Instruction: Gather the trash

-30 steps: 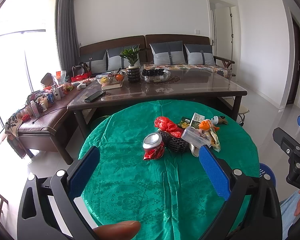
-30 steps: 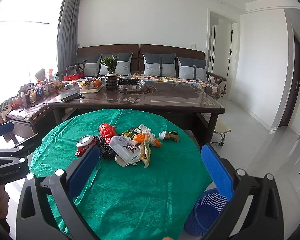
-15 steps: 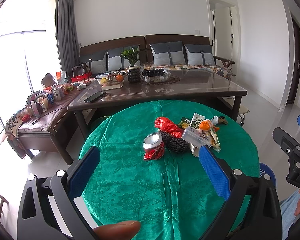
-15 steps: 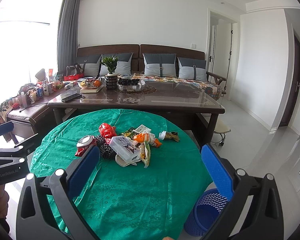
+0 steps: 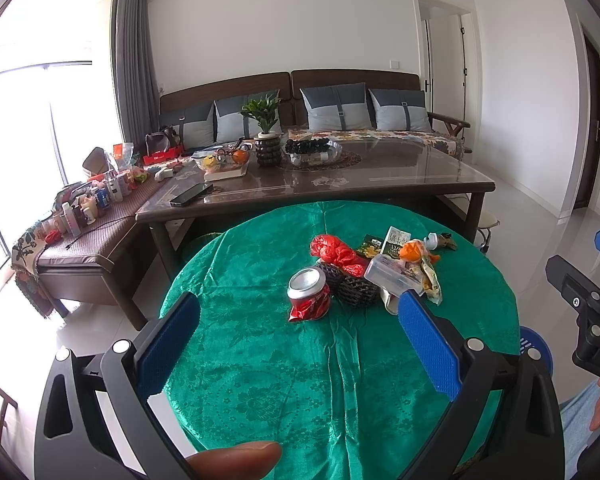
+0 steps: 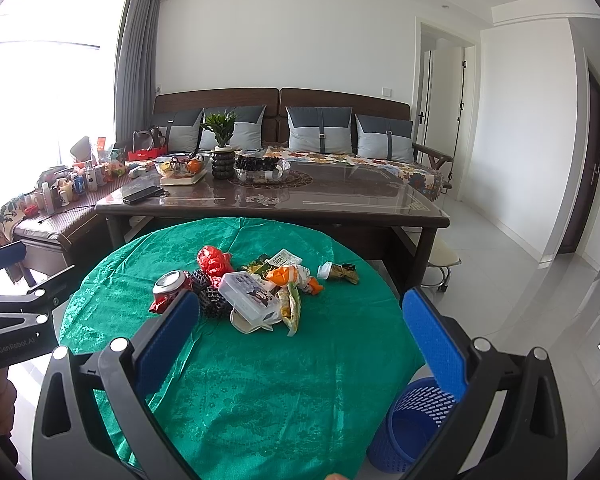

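Green cloth covers the round worktop (image 5: 260,360), and the trash lies heaped near its middle: a crushed can (image 5: 308,294) touching black mesh (image 5: 354,290), a red bag (image 5: 336,252) behind, a clear box (image 6: 250,294) and wrappers (image 6: 292,308) (some orange, some yellow-green) to the right. Both tools hang above the near edge, well apart from the heap. Left gripper (image 5: 298,344) has its blue fingers (image 5: 428,350) spread wide, empty; right gripper (image 6: 300,340) likewise. A blue bin (image 6: 410,426) stands on the floor just beside the worktop, lower right.
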Motion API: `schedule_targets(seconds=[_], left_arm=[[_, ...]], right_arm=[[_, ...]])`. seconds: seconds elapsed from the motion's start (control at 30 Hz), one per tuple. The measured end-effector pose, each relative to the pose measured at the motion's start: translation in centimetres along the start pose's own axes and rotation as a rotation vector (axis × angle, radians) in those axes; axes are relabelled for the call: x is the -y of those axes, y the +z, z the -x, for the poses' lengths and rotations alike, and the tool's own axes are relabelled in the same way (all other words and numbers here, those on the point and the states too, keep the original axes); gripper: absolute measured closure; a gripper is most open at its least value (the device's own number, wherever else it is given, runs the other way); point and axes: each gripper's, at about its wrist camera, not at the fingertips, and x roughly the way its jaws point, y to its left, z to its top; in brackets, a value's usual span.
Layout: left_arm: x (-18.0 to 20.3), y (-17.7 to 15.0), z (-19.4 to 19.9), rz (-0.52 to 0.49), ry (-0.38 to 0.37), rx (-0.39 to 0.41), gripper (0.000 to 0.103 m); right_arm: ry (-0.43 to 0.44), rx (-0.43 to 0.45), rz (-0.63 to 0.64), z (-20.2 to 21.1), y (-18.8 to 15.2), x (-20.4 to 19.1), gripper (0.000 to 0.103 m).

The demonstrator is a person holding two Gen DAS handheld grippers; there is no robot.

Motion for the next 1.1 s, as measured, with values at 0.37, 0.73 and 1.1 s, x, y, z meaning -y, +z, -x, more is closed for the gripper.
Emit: schedule_targets(seconds=[0.37,0.73,1.1], left_arm=[[-0.2,0.0,0.0,-0.001,0.005,-0.004,0.005],[-0.5,-0.6,-1.2,0.005,-0.010,-0.022,0.005],[0.6,-0.9,-1.8,-0.038,-0.019,-0.012,0.005]], right_arm=[[-0.001,-0.005,-0.002,0.1,0.1,-0.3,0.005],[-0.017,-0.010,-0.004,-0.7,-0.8,0.6,0.005],[-0.037,-0.021,-0.003,-1.1,-1.0,1.0,0.005]])
